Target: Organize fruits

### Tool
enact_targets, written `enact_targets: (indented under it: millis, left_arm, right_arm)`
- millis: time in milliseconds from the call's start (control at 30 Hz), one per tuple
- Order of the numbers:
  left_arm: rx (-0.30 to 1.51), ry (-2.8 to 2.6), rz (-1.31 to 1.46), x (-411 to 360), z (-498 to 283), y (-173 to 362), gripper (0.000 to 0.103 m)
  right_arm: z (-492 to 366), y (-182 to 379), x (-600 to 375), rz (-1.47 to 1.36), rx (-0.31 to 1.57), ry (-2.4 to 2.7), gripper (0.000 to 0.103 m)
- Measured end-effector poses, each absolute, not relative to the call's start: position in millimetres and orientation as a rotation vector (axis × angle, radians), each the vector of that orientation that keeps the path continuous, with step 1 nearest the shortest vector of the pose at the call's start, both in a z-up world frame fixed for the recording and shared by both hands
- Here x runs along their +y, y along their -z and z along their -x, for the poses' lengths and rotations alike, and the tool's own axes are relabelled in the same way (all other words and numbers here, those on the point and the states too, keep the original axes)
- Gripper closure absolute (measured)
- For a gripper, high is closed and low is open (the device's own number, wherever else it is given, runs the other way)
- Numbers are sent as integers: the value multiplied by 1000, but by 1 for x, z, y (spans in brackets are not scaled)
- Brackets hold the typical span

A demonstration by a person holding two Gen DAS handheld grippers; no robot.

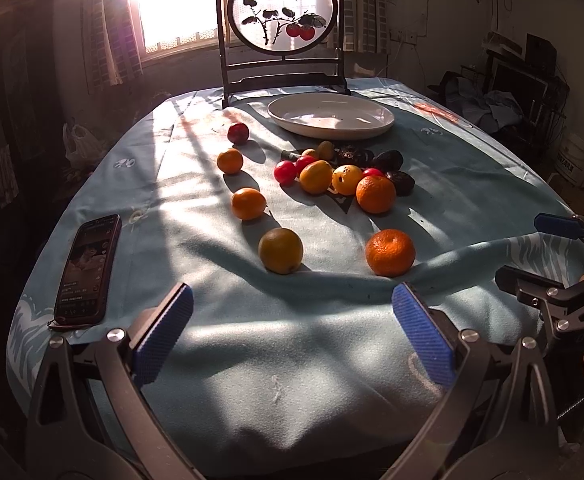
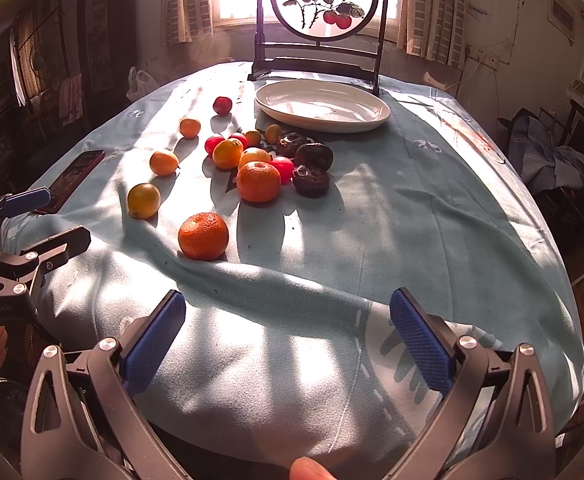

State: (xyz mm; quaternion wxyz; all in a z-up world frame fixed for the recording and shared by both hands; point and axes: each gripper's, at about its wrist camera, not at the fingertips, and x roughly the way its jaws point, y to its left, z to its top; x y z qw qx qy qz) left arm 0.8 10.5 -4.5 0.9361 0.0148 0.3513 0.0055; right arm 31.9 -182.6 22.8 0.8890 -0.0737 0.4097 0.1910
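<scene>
Several fruits lie on the blue tablecloth: a near tangerine (image 1: 390,252) (image 2: 203,236), a yellow-green orange (image 1: 280,251) (image 2: 143,200), a diagonal row of small oranges (image 1: 248,203) ending in a red plum (image 1: 238,133), and a pile of oranges, red and dark fruits (image 1: 348,176) (image 2: 268,160). An empty white plate (image 1: 332,115) (image 2: 322,105) sits behind the pile. My left gripper (image 1: 292,320) is open and empty above the near table edge. My right gripper (image 2: 288,326) is open and empty, to the right of the left one.
A phone (image 1: 88,268) (image 2: 77,174) lies at the table's left edge. A framed round screen with painted fruit (image 1: 282,24) (image 2: 324,12) stands behind the plate. The cloth is wrinkled near the front. Furniture and clutter stand at the right of the room.
</scene>
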Motion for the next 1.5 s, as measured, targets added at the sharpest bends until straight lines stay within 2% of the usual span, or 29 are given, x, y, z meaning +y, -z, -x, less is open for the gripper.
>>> enact_targets:
  millis: [800, 833, 900, 967, 1100, 1200, 1233, 1267, 1333, 1500]
  left_arm:
    - [765, -28, -29, 26, -9, 25, 2]
    - [770, -39, -21, 31, -10, 27, 2]
    - [783, -54, 12, 43, -14, 31, 2]
    - [792, -65, 46, 55, -16, 34, 2]
    - [798, -72, 71, 69, -20, 39, 2]
    - [792, -64, 78, 73, -24, 40, 2]
    - [786, -61, 81, 73, -26, 40, 2]
    - [779, -57, 83, 74, -27, 40, 2]
    - [772, -40, 87, 75, -32, 39, 2]
    - [761, 38, 85, 66, -49, 37, 3]
  right_arm:
    - [-43, -12, -168, 126, 866, -467, 2]
    - [-46, -11, -165, 126, 863, -479, 3]
    - [-53, -7, -156, 126, 869, -503, 14]
    - [-62, -1, -146, 122, 881, -529, 21]
    - [-78, 11, -124, 122, 911, -574, 28]
    - [-85, 16, -111, 121, 920, -608, 30]
    - [-87, 18, -108, 125, 924, -611, 34]
    - [-89, 21, -105, 130, 931, -615, 46]
    - [-91, 27, -103, 118, 955, -652, 57]
    - [-89, 25, -116, 40, 920, -681, 60]
